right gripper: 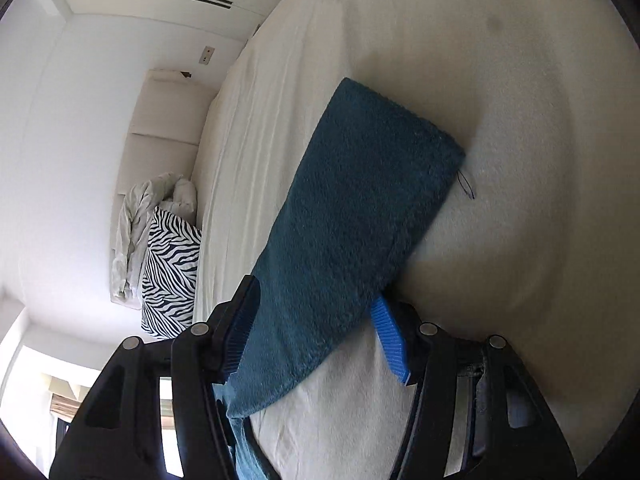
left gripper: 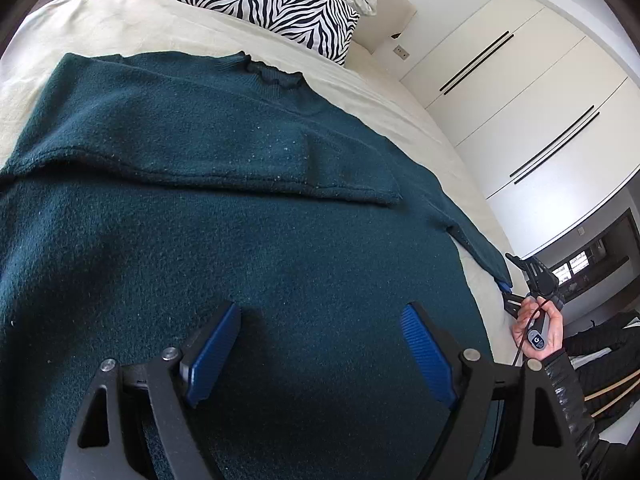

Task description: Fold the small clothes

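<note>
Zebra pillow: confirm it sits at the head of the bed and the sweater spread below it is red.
Not red. The left wrist view shows the sweater is dark teal. The rest holds: the zebra pillow sits at the head of the bed, with the sweater spread below it.

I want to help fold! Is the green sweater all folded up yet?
Only partly. One sleeve lies folded across the sweater, which is otherwise spread on the bed; the other sleeve sticks out sideways.
</note>
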